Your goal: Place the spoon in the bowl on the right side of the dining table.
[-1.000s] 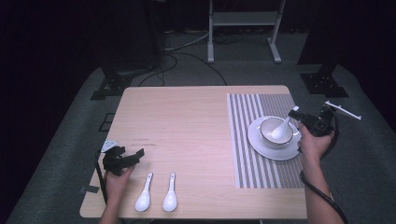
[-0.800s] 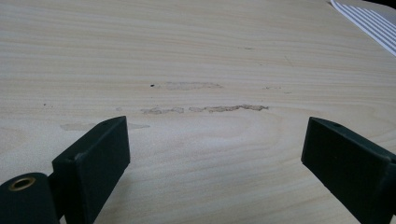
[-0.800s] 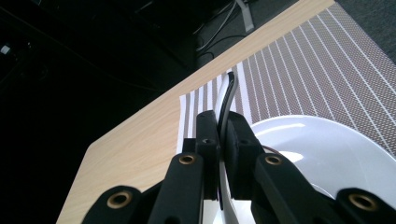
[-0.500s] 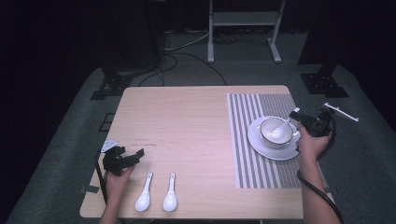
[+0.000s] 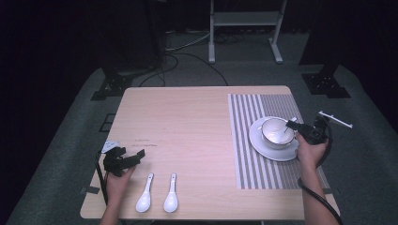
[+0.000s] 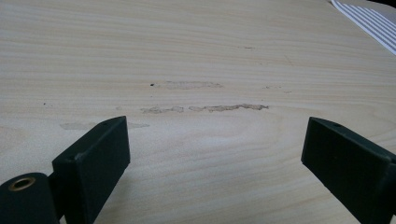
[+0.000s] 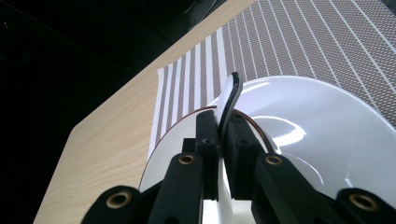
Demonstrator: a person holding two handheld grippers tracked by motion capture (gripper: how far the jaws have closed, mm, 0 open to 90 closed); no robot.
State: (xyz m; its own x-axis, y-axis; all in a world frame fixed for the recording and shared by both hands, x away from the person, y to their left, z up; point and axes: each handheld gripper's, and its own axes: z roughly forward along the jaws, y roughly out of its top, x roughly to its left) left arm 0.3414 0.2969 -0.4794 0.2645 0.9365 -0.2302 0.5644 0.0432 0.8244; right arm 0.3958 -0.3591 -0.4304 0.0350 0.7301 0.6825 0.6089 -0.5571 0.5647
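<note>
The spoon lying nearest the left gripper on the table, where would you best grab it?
By its handle: the spoon lies flat, handle pointing away from the person, bowl near the table edge. The open left gripper could come down from above, jaws astride the narrow handle.

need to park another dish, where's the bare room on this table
Free: the wide wood between the left gripper and the striped mat, and the mat's far strip. Crowded: the bowl on its plate, and the two spoons.
</note>
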